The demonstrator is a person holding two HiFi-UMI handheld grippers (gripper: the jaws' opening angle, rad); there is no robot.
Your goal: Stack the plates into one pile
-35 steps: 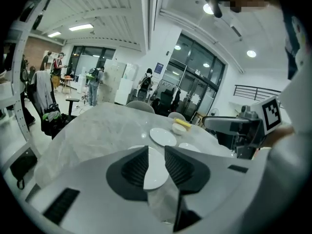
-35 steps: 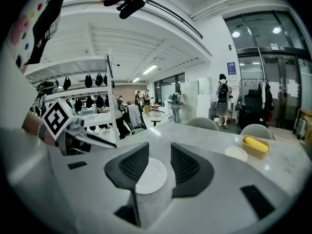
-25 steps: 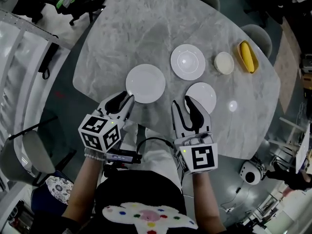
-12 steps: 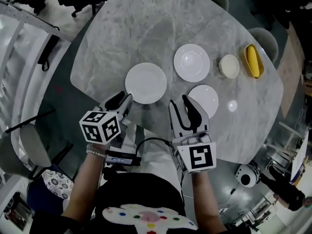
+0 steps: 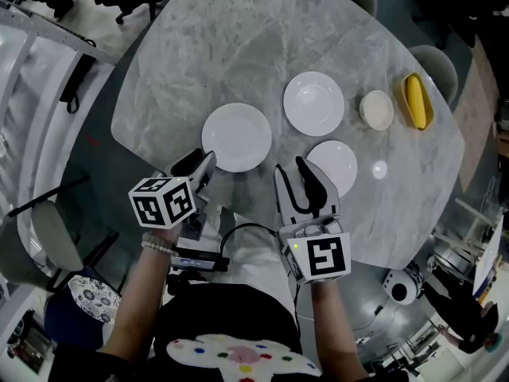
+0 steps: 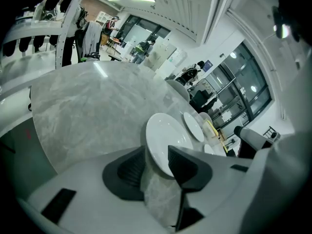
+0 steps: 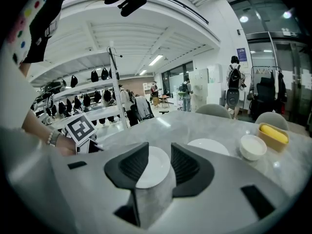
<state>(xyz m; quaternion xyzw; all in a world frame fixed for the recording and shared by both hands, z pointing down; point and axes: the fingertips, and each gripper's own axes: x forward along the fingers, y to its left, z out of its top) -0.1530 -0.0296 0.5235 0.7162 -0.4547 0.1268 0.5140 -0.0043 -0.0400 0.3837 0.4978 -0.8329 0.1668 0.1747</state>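
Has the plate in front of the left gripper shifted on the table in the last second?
No. The plate keeps its spot against the table edge and the smaller plate; only the camera has drifted.

Grey chairs [image 5: 436, 64] ring a pale marble table [image 5: 238, 46].

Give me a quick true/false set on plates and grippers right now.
1. Plates are already stacked. False: left plate, far plate and near plate lie apart on the table.
2. Left gripper grips a plate. False: jaws apart, just been opening, nothing between them; left plate lies just ahead.
3. Bowl sits between far plate and yellow dish. True.
4. Right gripper is open and empty. True.
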